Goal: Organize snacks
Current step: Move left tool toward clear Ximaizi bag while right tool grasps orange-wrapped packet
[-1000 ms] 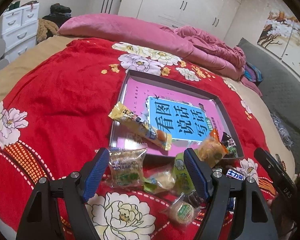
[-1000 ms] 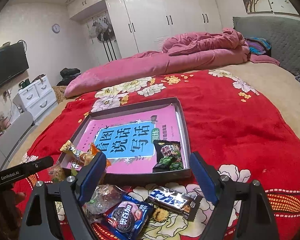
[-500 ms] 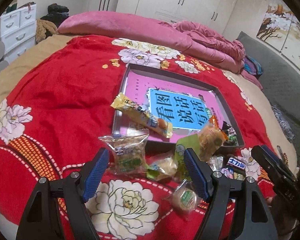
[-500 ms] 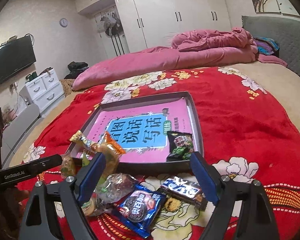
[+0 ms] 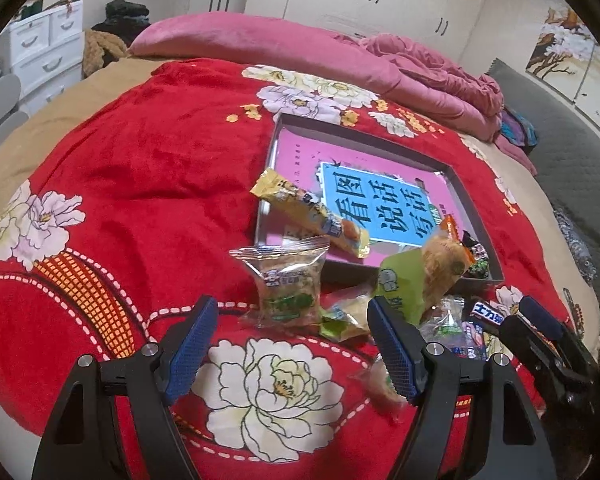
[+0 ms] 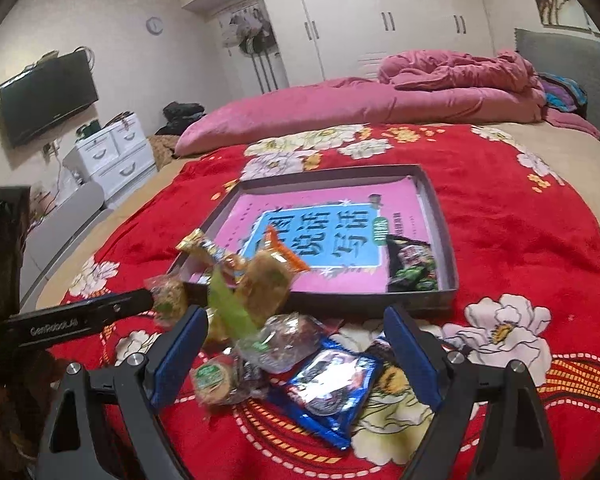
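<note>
- Left gripper point(image 5: 292, 350): jaws spread, empty.
- Right gripper point(image 6: 296, 354): jaws spread, empty.
- Clear crinkly cookie packet point(image 5: 286, 280): on red blanket point(image 5: 140, 184) before grey tray point(image 5: 476, 216); likely light, slippery, fragile; pinch sealed edge.

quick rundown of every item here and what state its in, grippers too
left gripper: open, empty
right gripper: open, empty, over the snack pile
tray: open-topped, holds a pink book
dark snack packet: lying inside the tray
yellow stick packet: leaning across the tray rim
blue cookie packet: sealed, flat on the blanket
clear cracker bag: sealed, outside the tray
</note>
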